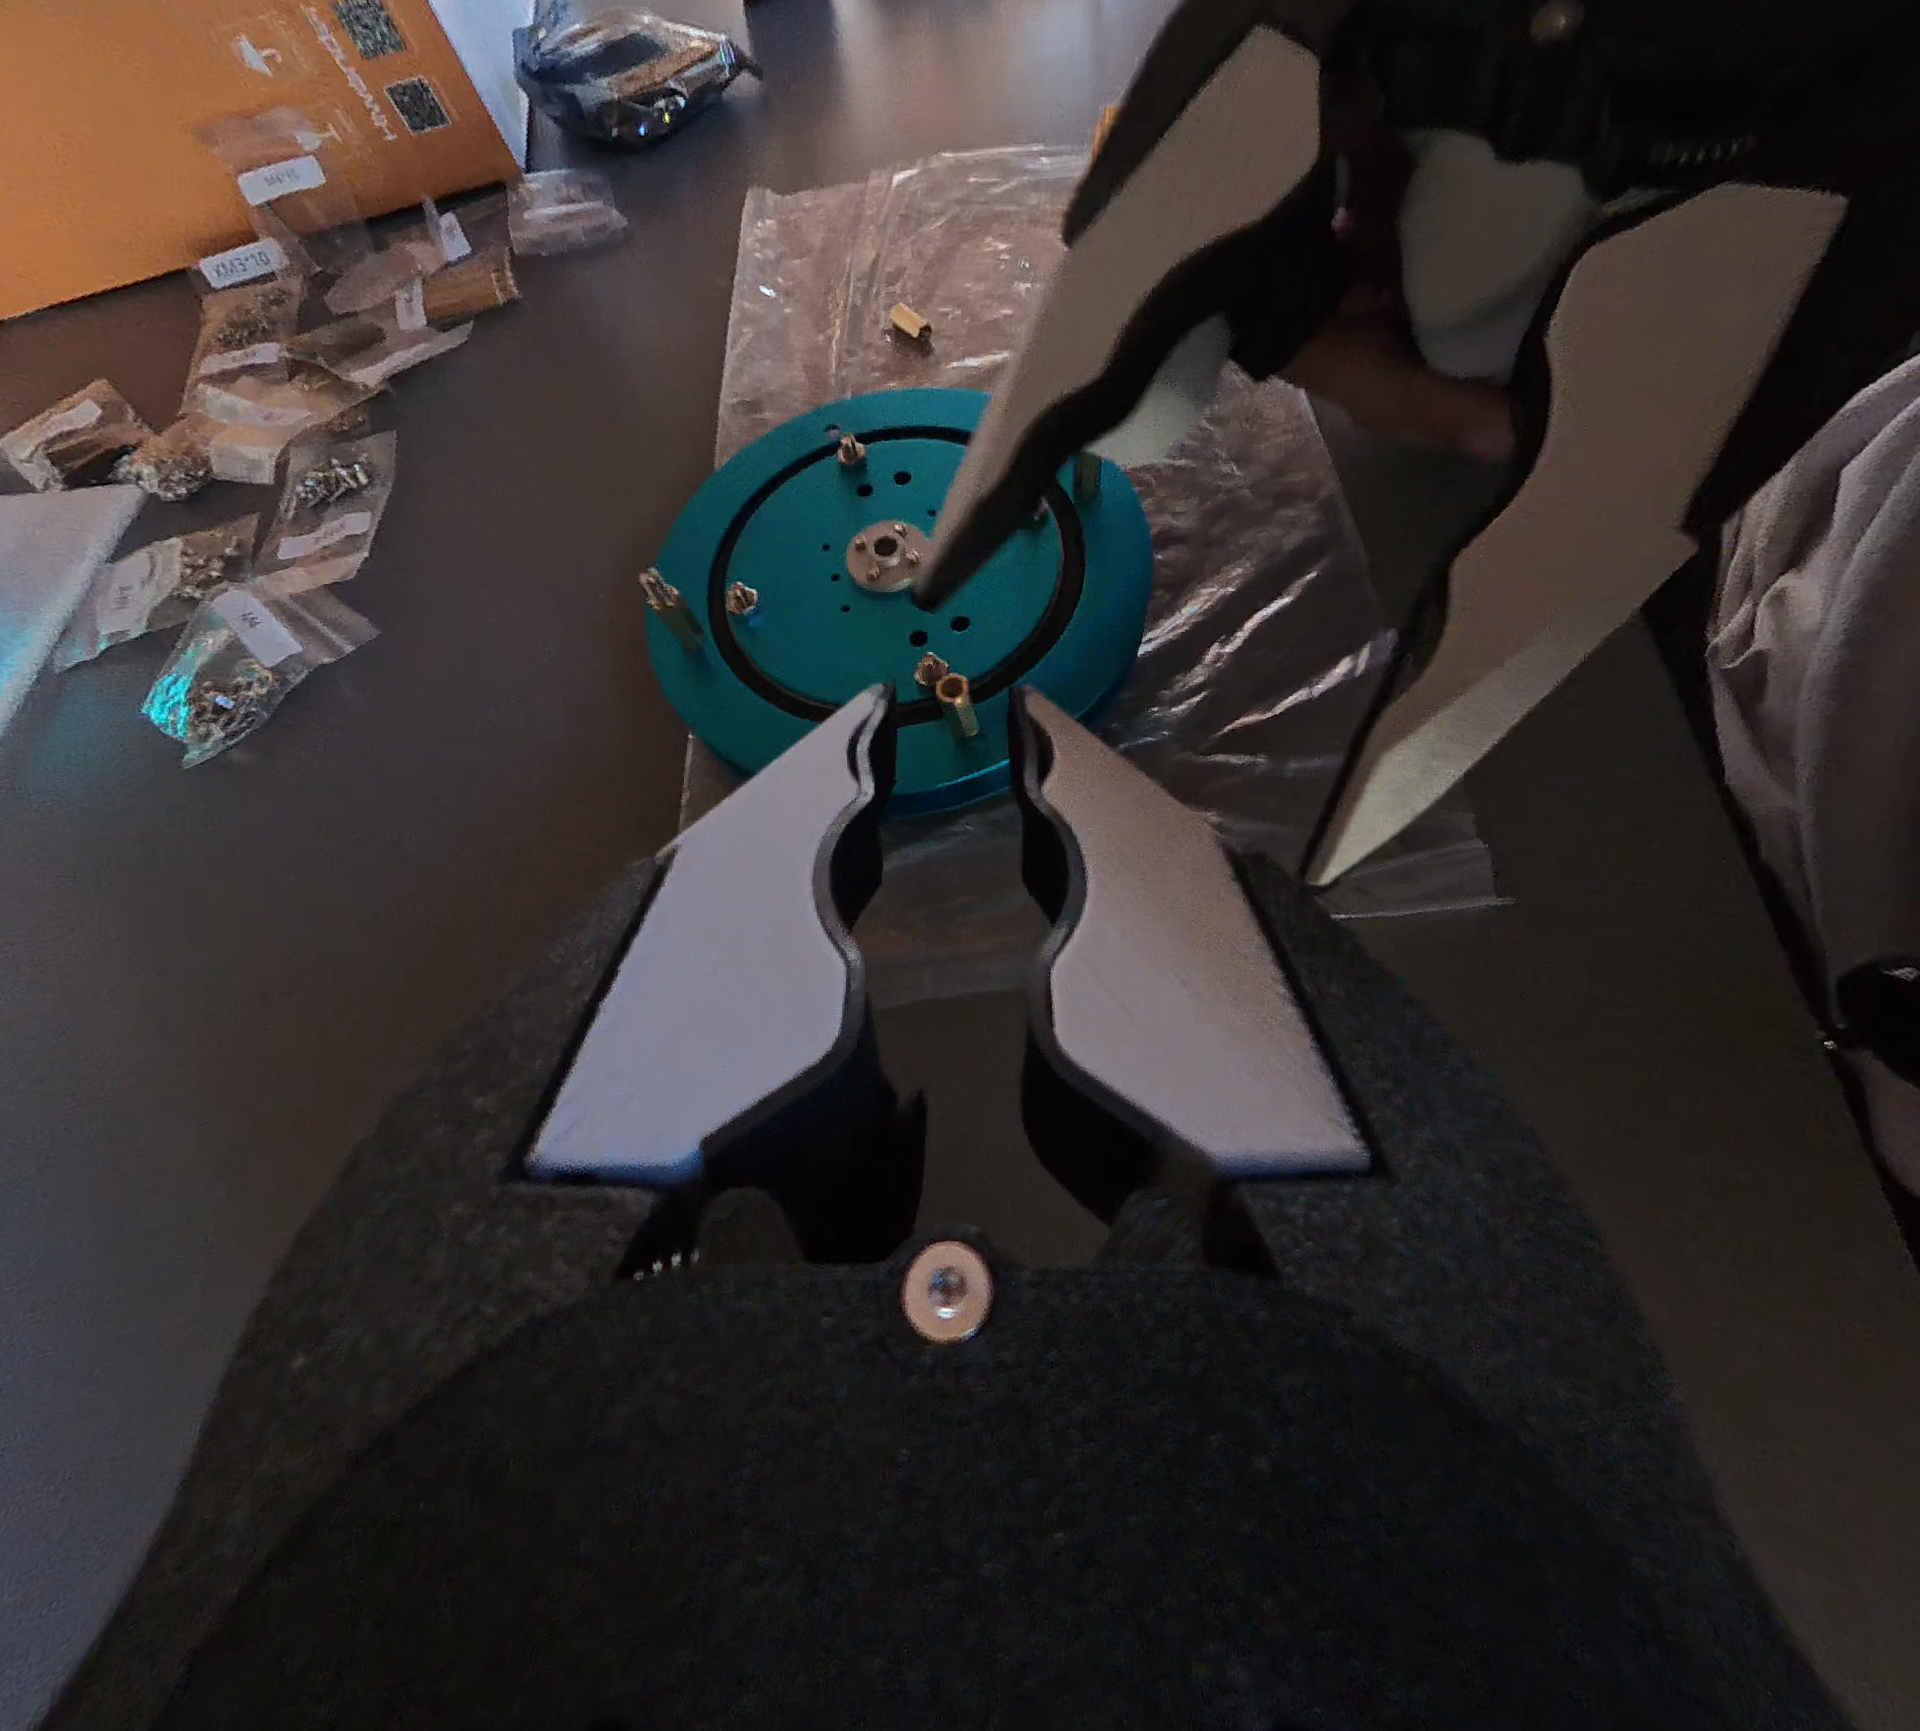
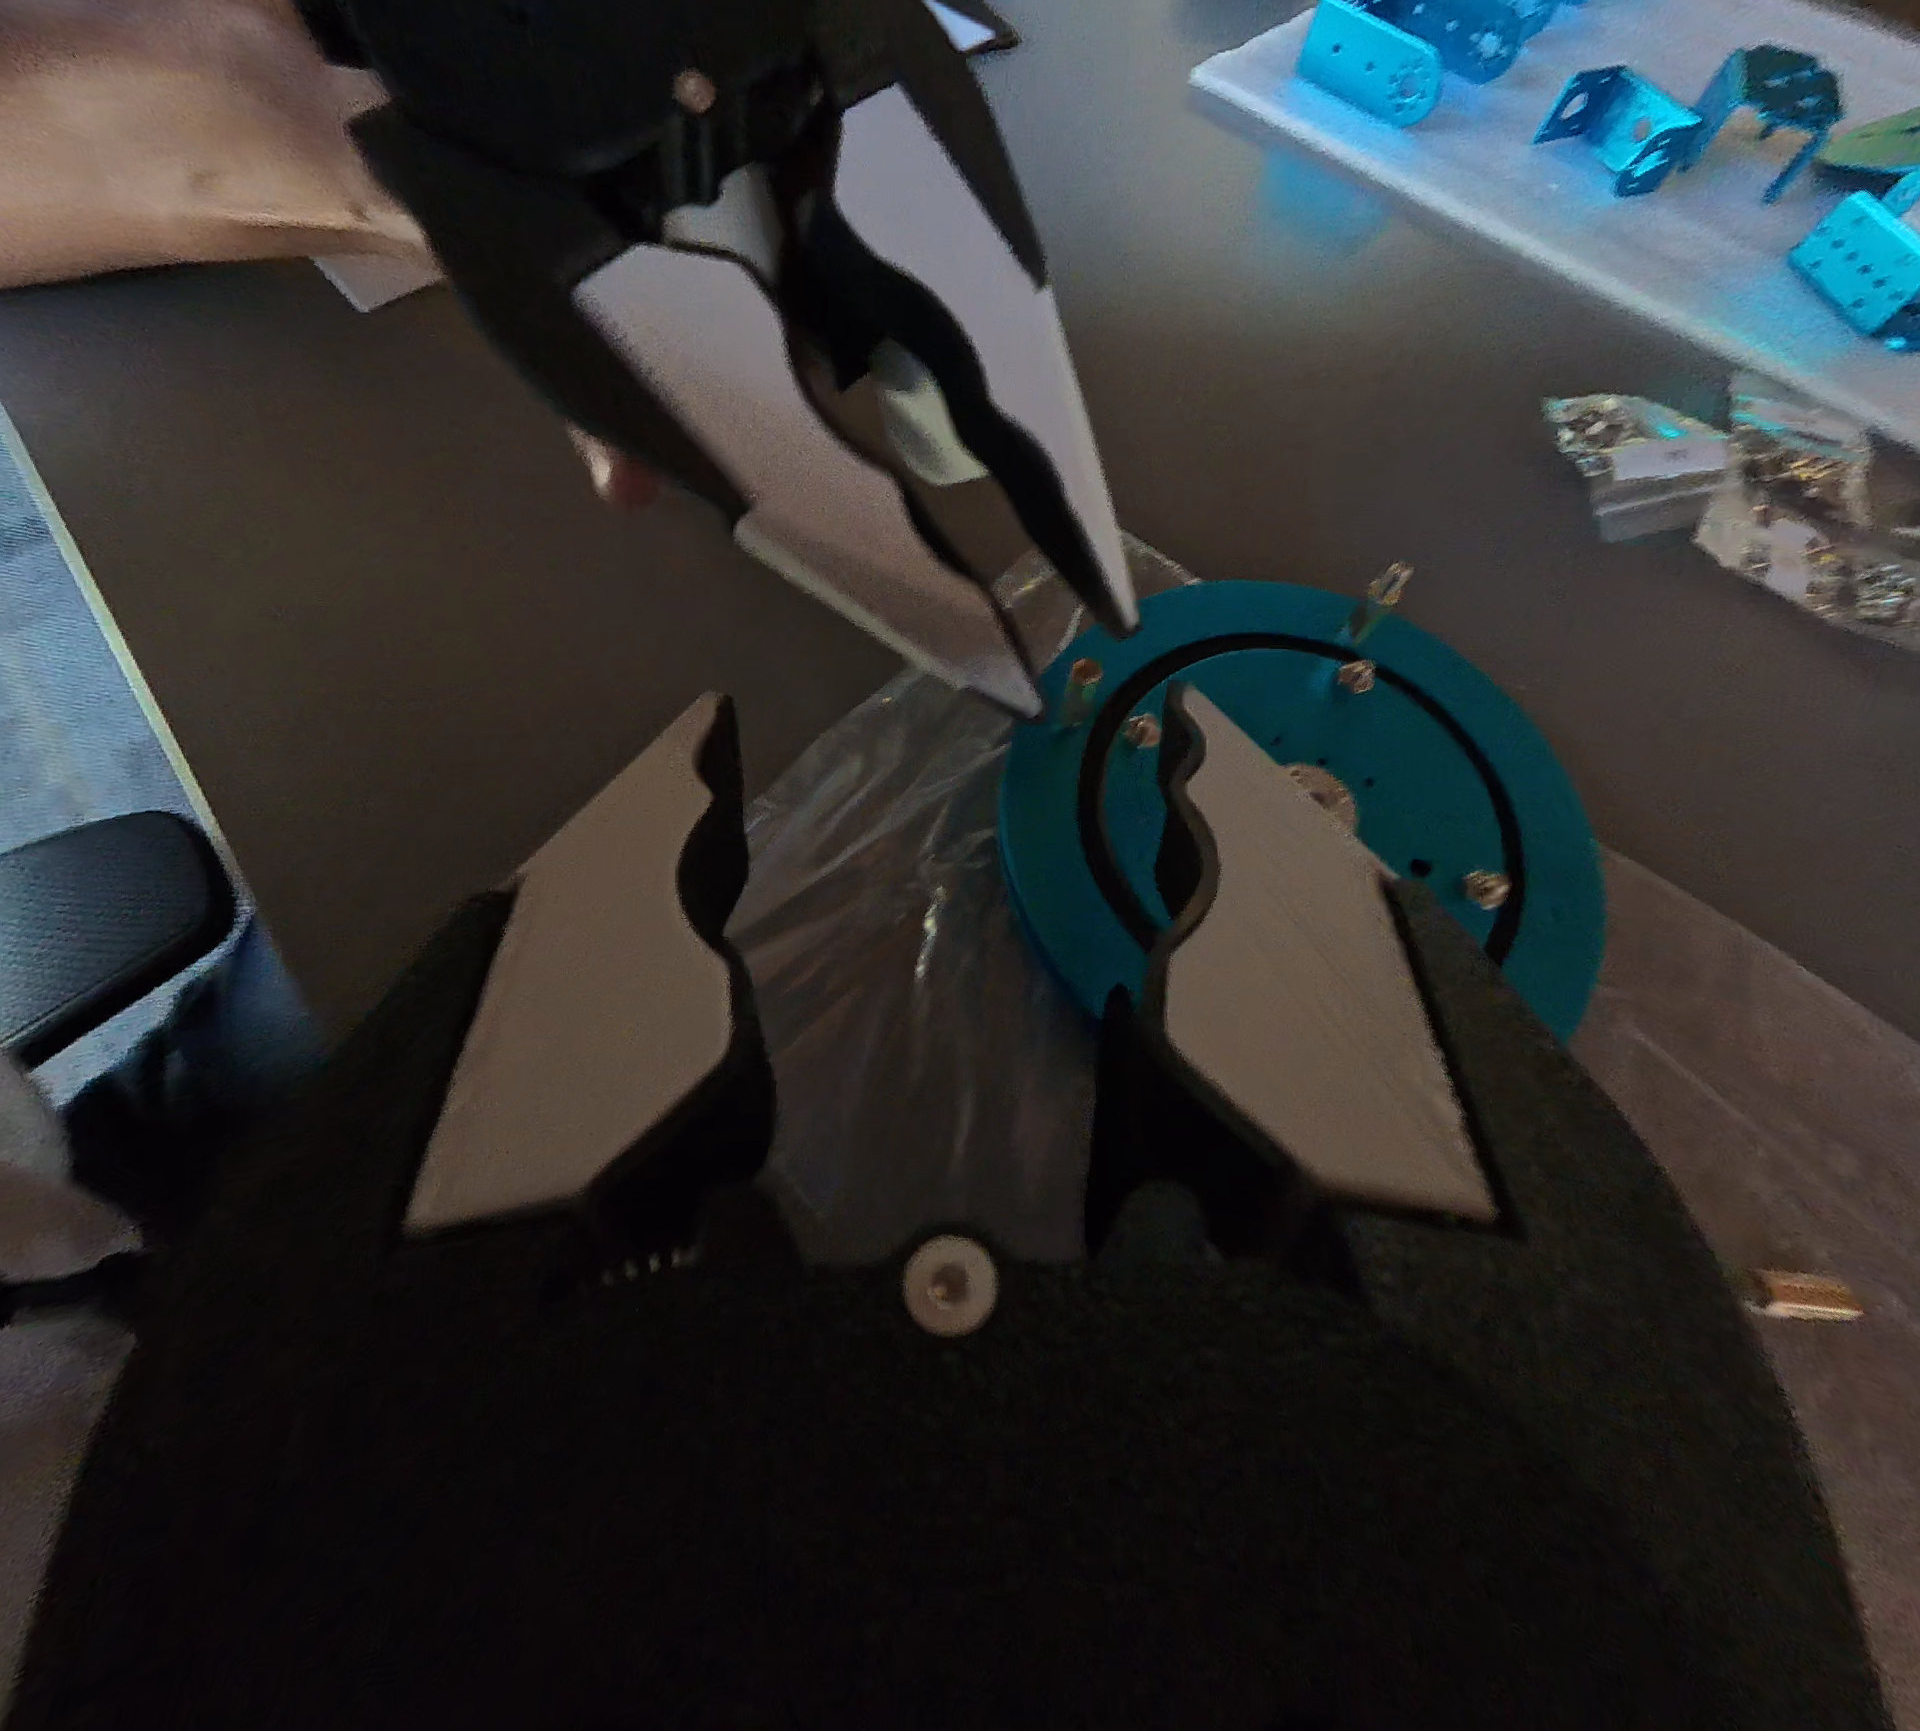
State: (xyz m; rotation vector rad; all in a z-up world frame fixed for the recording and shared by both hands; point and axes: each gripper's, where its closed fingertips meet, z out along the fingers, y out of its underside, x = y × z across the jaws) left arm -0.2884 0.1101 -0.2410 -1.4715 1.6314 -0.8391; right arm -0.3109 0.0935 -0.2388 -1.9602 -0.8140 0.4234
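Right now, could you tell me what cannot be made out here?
- Left wrist view: a finger of the right gripper covers part of the teal disc and most of one far standoff.
- Left wrist view: whether the left gripper touches the brass standoff between its fingertips is unclear.
- Right wrist view: that gripper's own finger hides most of the hub.
- Contents of the bags, left wrist view: too small.

Left wrist view: disc (image 1: 790,559) centre, on plastic sheet (image 1: 1236,569). Loose standoff (image 1: 908,319) at 12 o'clock behind it. Box (image 1: 208,81) at 10, small bags (image 1: 239,476) at 9, wrapped pouch (image 1: 623,71) at 11.
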